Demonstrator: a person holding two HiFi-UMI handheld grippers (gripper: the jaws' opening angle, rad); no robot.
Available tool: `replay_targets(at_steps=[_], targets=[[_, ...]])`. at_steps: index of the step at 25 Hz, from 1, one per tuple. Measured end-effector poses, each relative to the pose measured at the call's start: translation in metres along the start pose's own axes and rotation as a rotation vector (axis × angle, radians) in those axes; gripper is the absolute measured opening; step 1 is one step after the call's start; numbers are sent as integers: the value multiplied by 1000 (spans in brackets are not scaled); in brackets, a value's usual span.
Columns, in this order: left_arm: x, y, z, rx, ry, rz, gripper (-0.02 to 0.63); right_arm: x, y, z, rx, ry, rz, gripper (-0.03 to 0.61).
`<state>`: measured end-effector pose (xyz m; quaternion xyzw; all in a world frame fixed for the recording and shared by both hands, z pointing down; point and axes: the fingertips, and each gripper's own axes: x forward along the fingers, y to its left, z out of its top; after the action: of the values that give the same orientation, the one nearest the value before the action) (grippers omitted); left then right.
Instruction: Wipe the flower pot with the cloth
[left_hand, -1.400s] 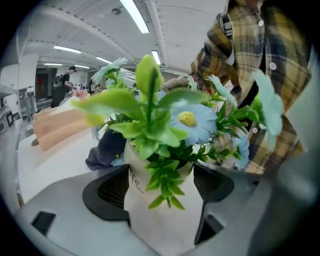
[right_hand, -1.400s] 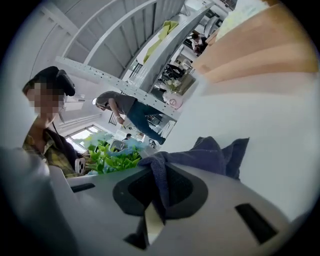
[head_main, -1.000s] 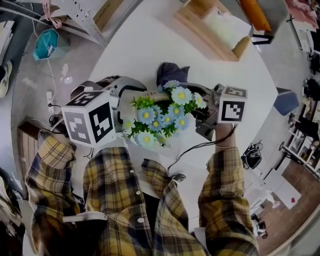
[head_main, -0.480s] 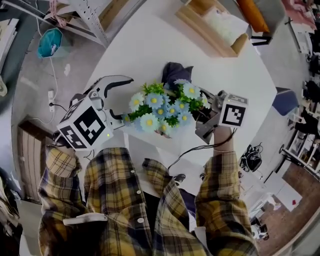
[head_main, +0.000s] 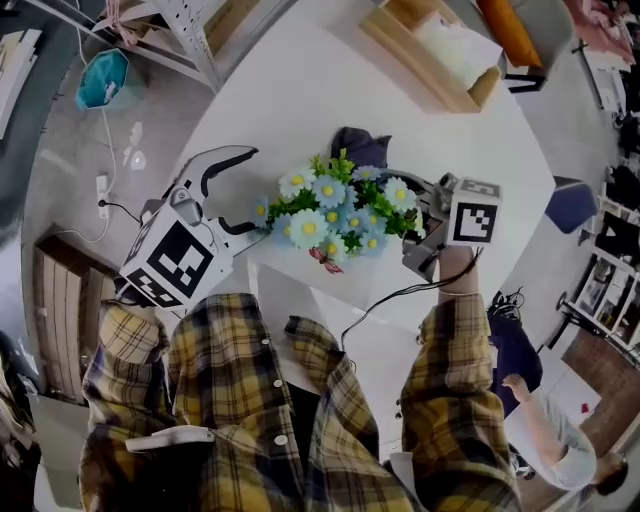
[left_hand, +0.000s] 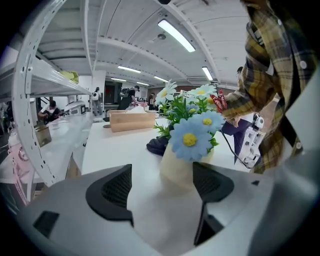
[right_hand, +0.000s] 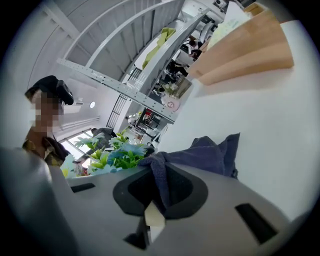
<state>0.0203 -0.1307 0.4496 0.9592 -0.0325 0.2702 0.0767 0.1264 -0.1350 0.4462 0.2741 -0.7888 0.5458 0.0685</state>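
A cream flower pot (left_hand: 181, 164) holds blue and white artificial daisies (head_main: 335, 207) and stands on the white table (head_main: 300, 90). In the head view the blooms hide the pot. My left gripper (head_main: 255, 192) is open to the pot's left. In the left gripper view (left_hand: 161, 185) the pot sits just beyond the fingertips, in line with the gap. My right gripper (right_hand: 160, 192) is shut on a dark blue cloth (right_hand: 200, 154) that trails onto the table behind the flowers (right_hand: 120, 155). The same cloth (head_main: 360, 148) shows past the blooms, right gripper (head_main: 420, 225) at their right.
A wooden tray (head_main: 430, 55) sits at the table's far side. The table's near edge runs just under the pot, with a black cable (head_main: 385, 298) hanging off it. A metal shelf rack (head_main: 170, 40) stands to the left. A person (head_main: 545, 420) is at lower right.
My left gripper drew back from the pot to the left and now stands open. The flowers shifted a little up and right. The right gripper has stayed beside them with the cloth.
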Motion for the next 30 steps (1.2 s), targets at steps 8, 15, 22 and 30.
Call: replay_targets(at_steps=[8, 15, 22, 30], targets=[[6, 1, 2, -15, 2, -14, 390, 28, 4, 8, -36, 151, 97, 15], [6, 3, 0, -33, 6, -13, 385, 35, 5, 14, -58, 165, 128, 15], [-16, 3, 0, -53, 17, 23, 278, -7, 17, 48, -144, -55, 58, 15], [-69, 18, 37, -123, -80, 162, 178, -81, 68, 82, -243, -282, -27, 15]])
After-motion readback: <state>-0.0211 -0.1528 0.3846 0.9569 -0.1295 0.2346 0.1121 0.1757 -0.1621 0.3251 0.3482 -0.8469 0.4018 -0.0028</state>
